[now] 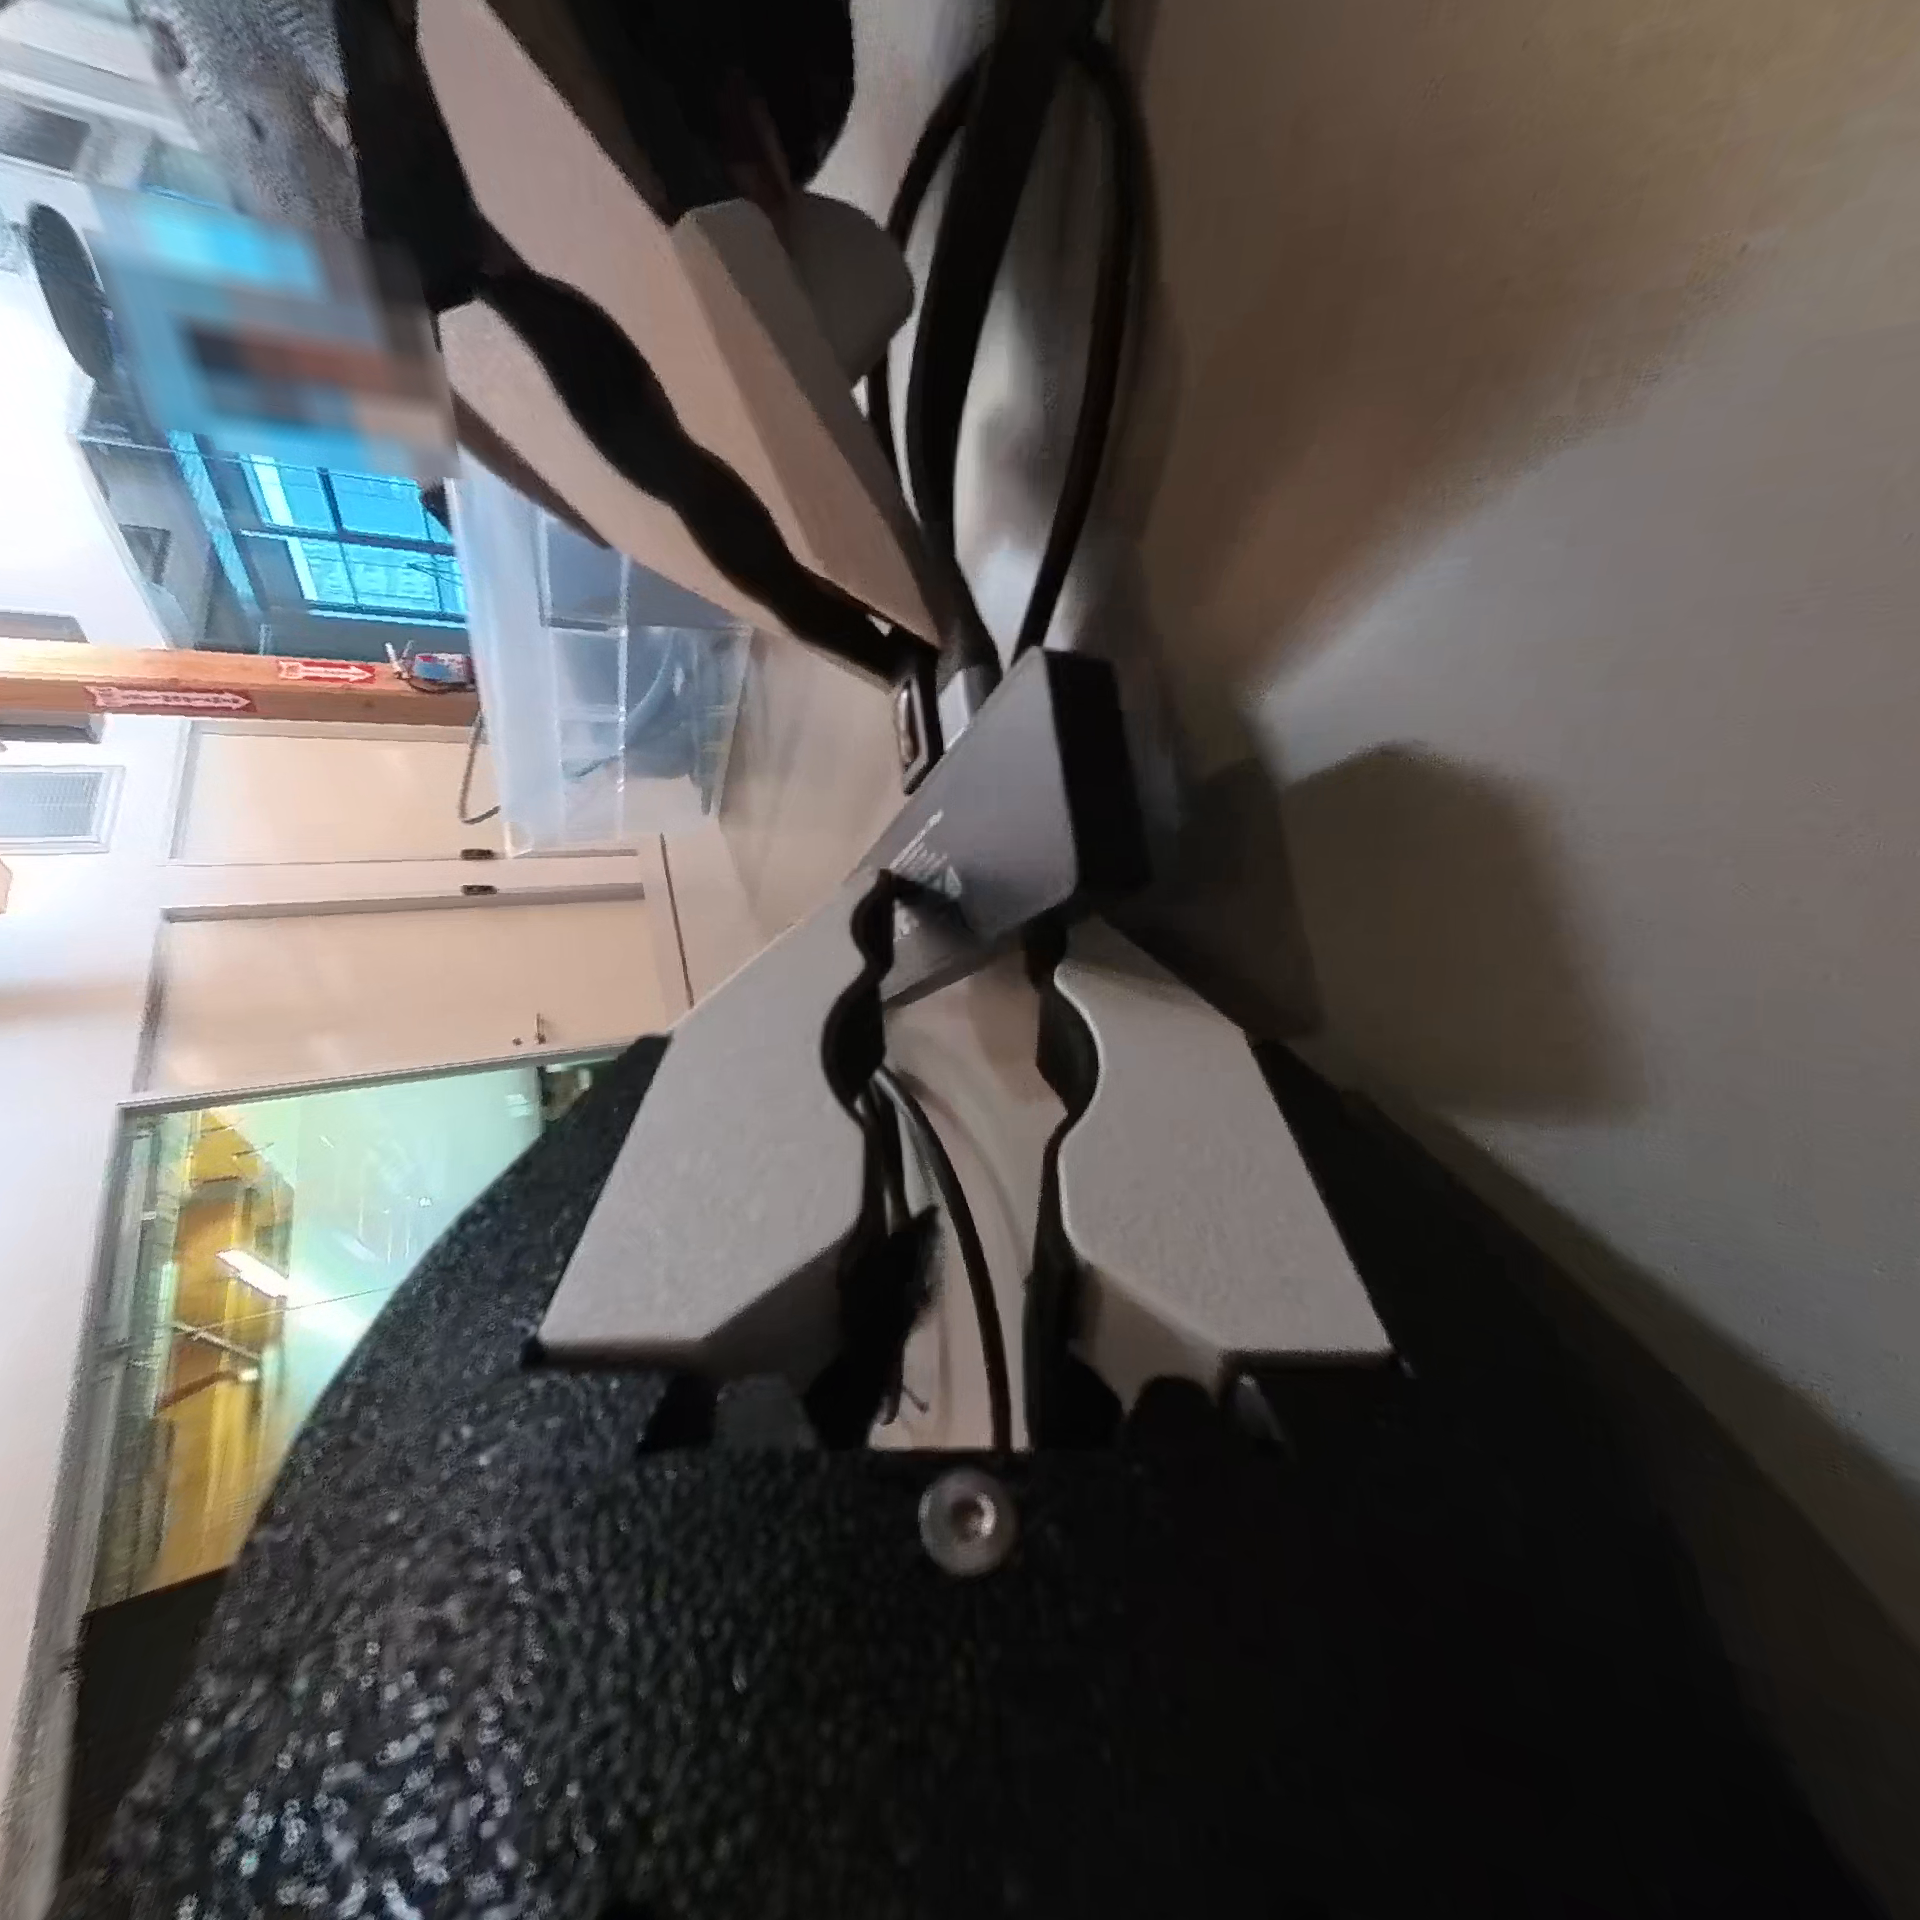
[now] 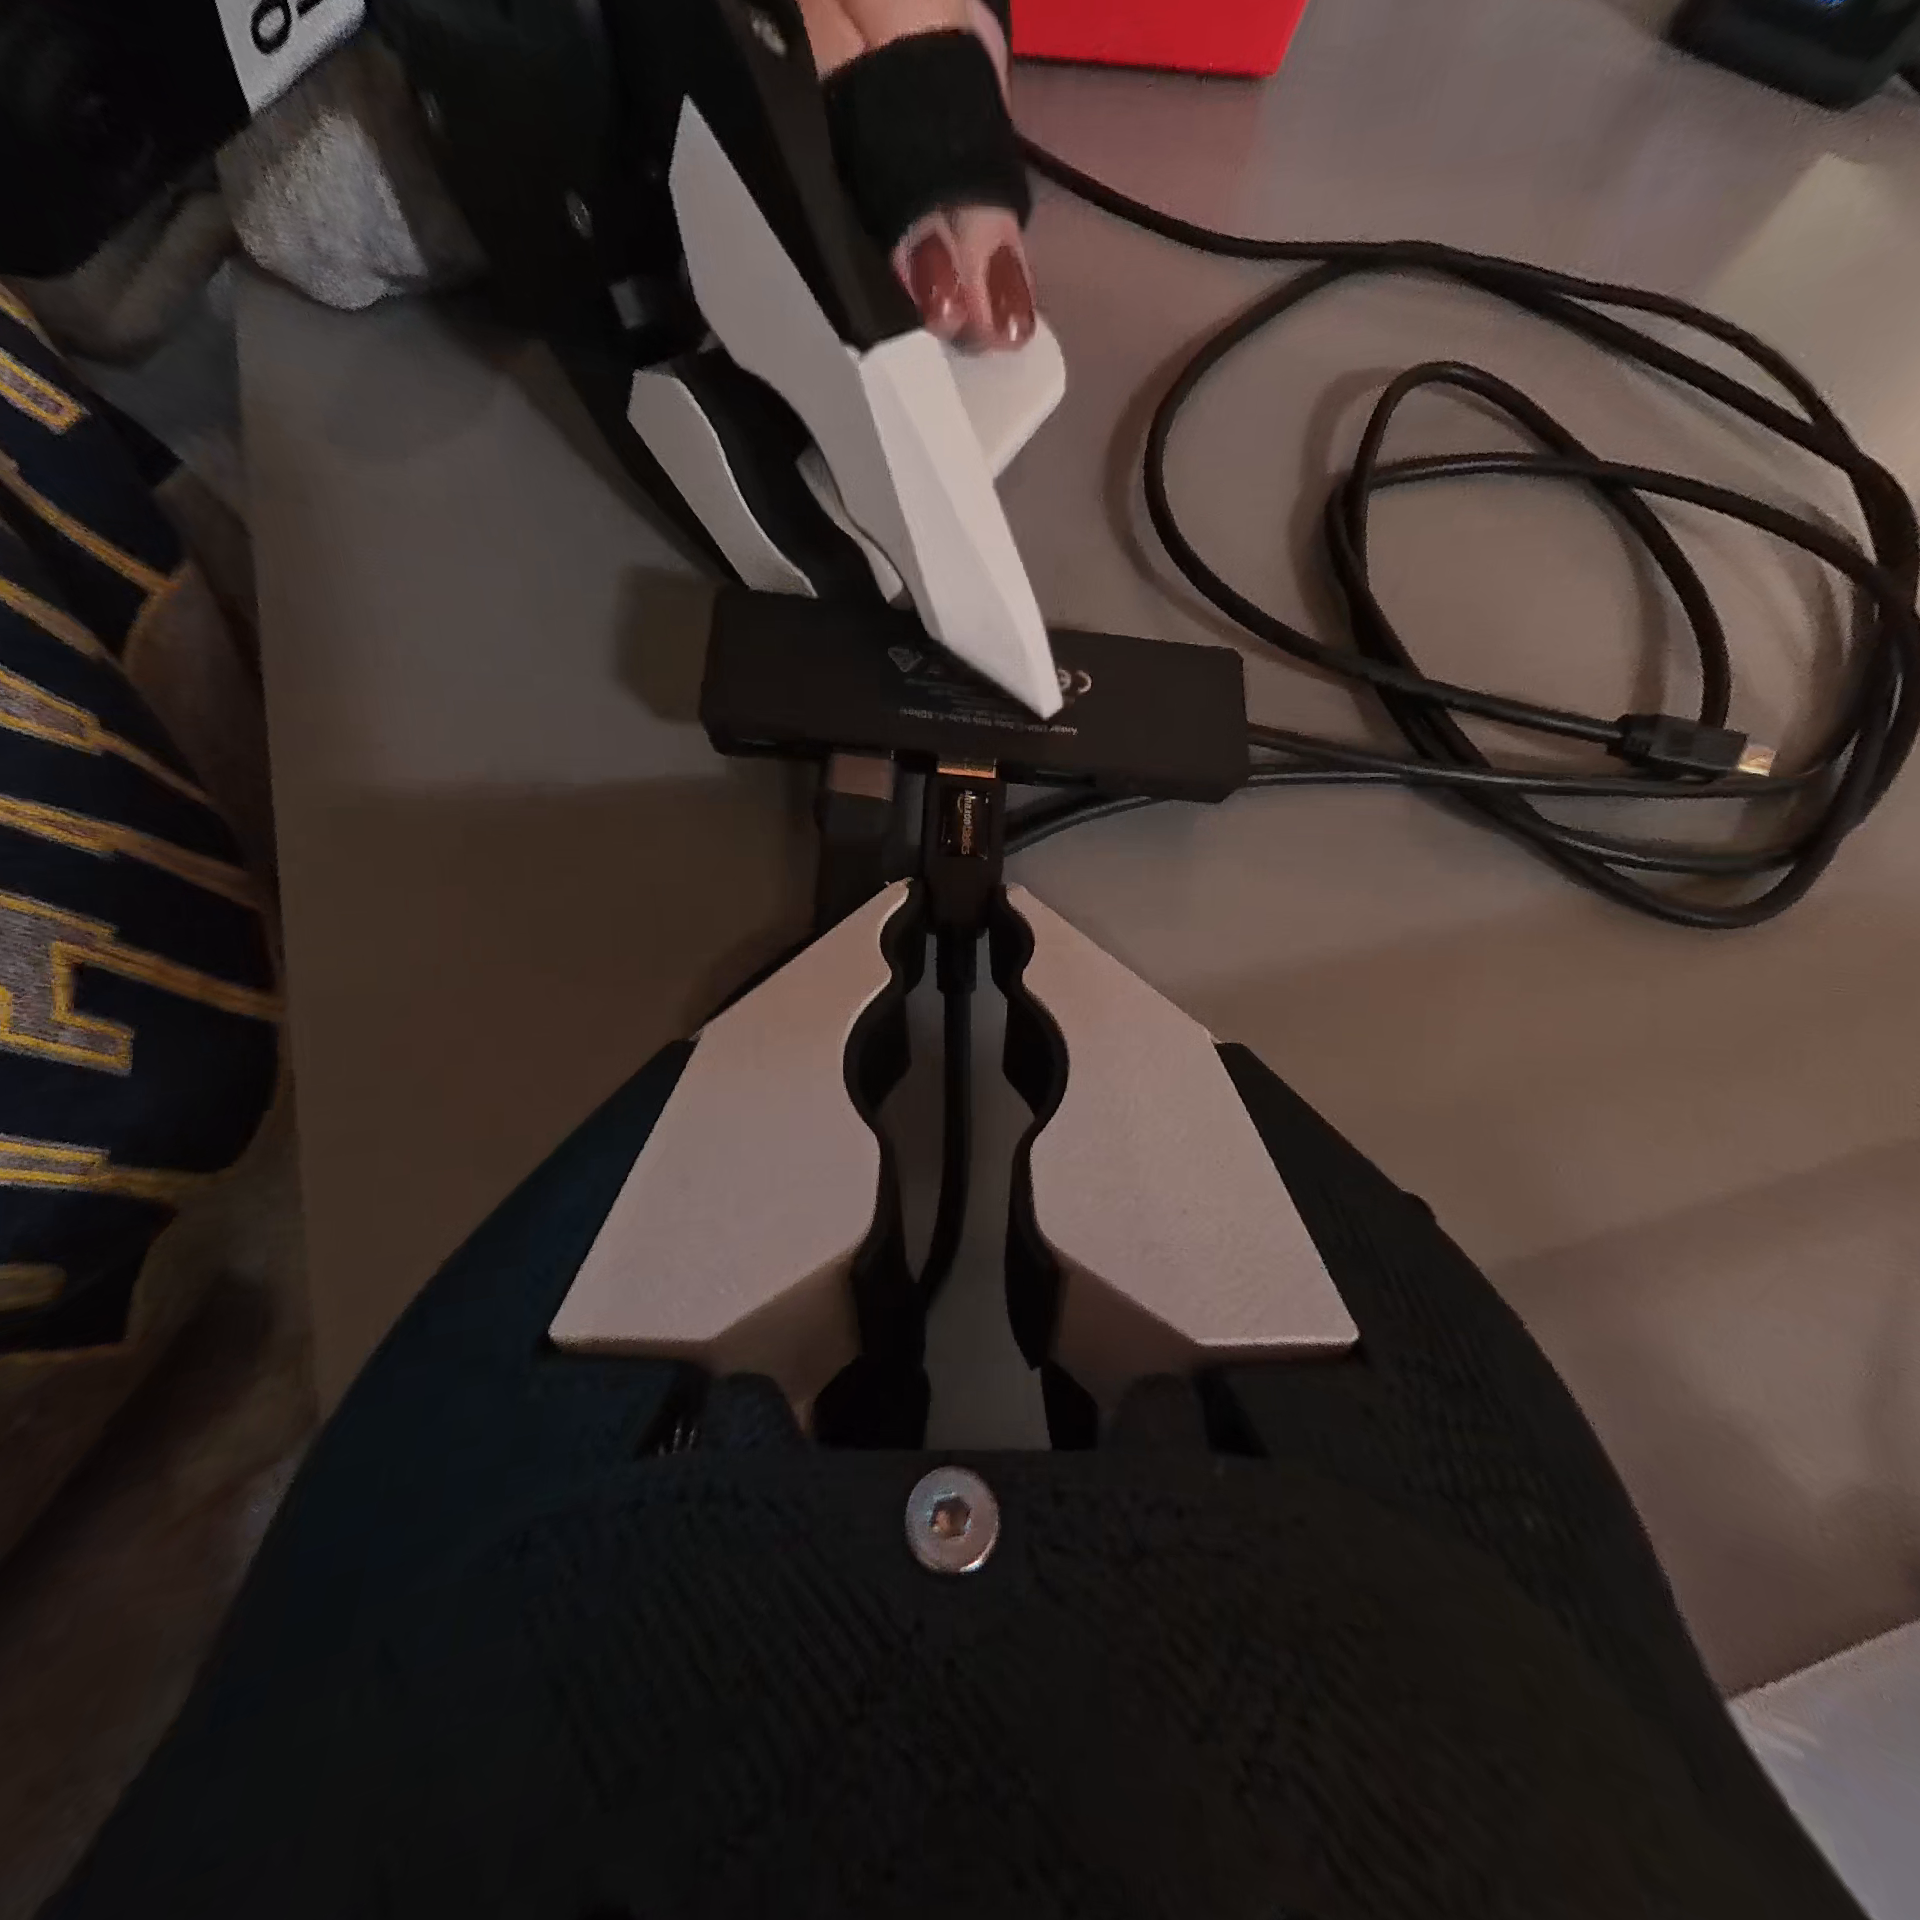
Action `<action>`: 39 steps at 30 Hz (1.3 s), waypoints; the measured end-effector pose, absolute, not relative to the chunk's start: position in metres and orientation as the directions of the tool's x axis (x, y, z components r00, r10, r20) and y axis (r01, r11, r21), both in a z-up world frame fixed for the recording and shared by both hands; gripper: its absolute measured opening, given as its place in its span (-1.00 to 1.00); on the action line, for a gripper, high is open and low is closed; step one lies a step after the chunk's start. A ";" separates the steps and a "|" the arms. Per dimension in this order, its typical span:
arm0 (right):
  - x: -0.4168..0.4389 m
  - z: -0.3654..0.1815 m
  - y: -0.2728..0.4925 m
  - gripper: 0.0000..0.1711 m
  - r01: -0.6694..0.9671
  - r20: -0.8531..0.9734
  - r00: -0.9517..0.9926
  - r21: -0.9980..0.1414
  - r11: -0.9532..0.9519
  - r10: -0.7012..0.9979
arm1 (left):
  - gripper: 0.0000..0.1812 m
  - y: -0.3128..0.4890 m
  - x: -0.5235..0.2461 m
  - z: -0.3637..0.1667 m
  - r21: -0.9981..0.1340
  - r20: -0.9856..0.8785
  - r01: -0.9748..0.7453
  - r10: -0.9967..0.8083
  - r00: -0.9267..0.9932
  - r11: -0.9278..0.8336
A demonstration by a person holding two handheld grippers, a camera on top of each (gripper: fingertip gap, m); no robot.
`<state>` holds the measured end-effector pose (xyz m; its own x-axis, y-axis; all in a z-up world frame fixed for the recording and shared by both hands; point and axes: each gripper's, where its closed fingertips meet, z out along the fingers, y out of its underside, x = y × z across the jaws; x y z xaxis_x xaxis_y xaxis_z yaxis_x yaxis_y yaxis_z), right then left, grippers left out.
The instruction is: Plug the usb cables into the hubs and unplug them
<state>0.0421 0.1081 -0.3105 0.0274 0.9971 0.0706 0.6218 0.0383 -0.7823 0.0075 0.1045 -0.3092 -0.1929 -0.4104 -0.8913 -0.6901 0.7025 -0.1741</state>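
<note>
Right fingers: pinching the black plug [image 2: 958, 831] of a usb cable near their tips; right gripper [image 2: 958, 896] points straight at the hub.
Left fingers: clamped on the hub [image 1: 1023, 800] at one end, one finger above and one below it; left gripper [image 1: 961, 935] is turned on its side in its own view.
Left gripper seen from the right view: white finger [image 2: 966, 561] comes down from the upper left and its tip lies on top of the hub [image 2: 971, 686].
Hub: flat black bar lying on the table [image 2: 1455, 1195], long side facing the right gripper.
Plug: its gold metal end meets the hub's near edge; how deep it sits in the port I cannot tell.
Held cable: runs from the plug back between the right fingers toward the gripper body.
Other cables: a black bundle [image 2: 1621, 644] lies looped on the table to the right of the hub, with a loose connector [image 2: 1683, 750] near the hub's right end; thin leads run from the hub's near side out to the loops.
Hand: a hand [image 2: 935, 177] in a black fingerless glove grips the left gripper from above.
Table: pale grey, matte, shadowed around the hub.
Background: a red box [image 2: 1153, 31] at the far edge of the table; a clear plastic bin [image 1: 613, 675] shows in the left view.
</note>
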 end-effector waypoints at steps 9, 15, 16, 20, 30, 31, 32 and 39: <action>0.044 -0.322 0.108 -0.89 0.689 0.055 0.028 -0.724 0.020 0.998 | -0.91 0.104 0.015 -0.306 -0.013 -0.929 -0.725 -0.277 -0.247 0.689; 0.042 -0.317 0.107 -0.90 0.703 0.082 0.028 -0.710 0.039 0.996 | -0.92 0.105 0.016 -0.306 -0.028 -0.929 -0.730 -0.287 -0.233 0.683; 0.042 -0.319 0.107 -0.90 0.714 0.093 0.021 -0.698 0.050 0.995 | -0.92 0.105 0.017 -0.306 -0.021 -0.929 -0.731 -0.283 -0.237 0.682; 0.040 -0.317 0.107 -0.90 0.721 0.090 0.014 -0.691 0.053 0.996 | -0.92 0.106 0.018 -0.305 -0.047 -0.928 -0.738 -0.303 -0.217 0.674; 0.049 -0.263 0.137 -0.35 0.692 0.444 0.169 -0.689 0.215 0.880 | -0.91 0.125 0.014 -0.282 -0.307 -0.900 -0.762 -0.433 0.038 0.570; 0.047 -0.254 0.134 -0.35 0.685 0.508 0.149 -0.672 0.282 0.849 | -0.91 0.125 0.014 -0.279 -0.363 -0.880 -0.747 -0.468 0.078 0.558; 0.045 -0.247 0.132 -0.35 0.688 0.569 0.133 -0.642 0.337 0.811 | -0.91 0.126 0.015 -0.278 -0.414 -0.856 -0.735 -0.505 0.112 0.537; 0.077 -0.201 0.160 -0.01 0.851 0.816 0.132 -0.385 0.357 0.563 | -0.91 0.150 0.004 -0.277 -0.426 -0.851 -0.772 -0.499 0.164 0.472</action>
<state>0.0770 0.1603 -0.2010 0.1324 0.5629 0.8158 0.8511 0.3574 -0.3847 0.0041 0.1504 -0.2773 0.1642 -0.4989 -0.8510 -0.7717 0.4724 -0.4259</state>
